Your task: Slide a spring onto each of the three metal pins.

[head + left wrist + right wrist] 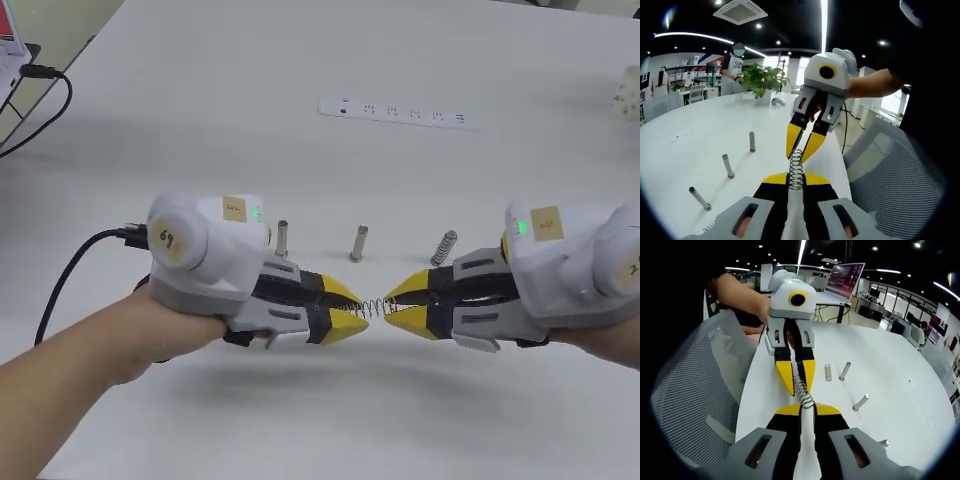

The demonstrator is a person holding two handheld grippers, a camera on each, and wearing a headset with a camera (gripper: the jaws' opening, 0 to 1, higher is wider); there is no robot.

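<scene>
Progress, est.: approx. 1 of 3 done. L hand-held gripper (pixel 355 308) and R hand-held gripper (pixel 395 300) met tip to tip at near centre, above the tabletop (pixel 300 60). Each was clenched on one end of the held spring (pixel 375 307), which hung in air between them, not yet on a pin. R pin (pixel 438 261) already carried a fitted spring (pixel 445 245). Mid pin (pixel 358 243) and L pin (pixel 282 238) were bare. A spare spring (pixel 828 372) stood upright just beside L pin, apparently loose. Left to do: 2 springs onto 2 pins.

Materials, shapes:
- Tabletop: white, matte, smooth, wide.
- Hand-held grippers: white plastic bodies w/ rounded housings, black mid sections, yellow wedge jaws tapering to points.
- Pins: plain grey metal cylinders, dull sheen, in a row L to R, well apart, on far side of the hand-held grippers. Mid and R pins leaned slightly.
- Springs: thin bright wire, close helical coils. Held spring bowed a little between the tips.
</scene>
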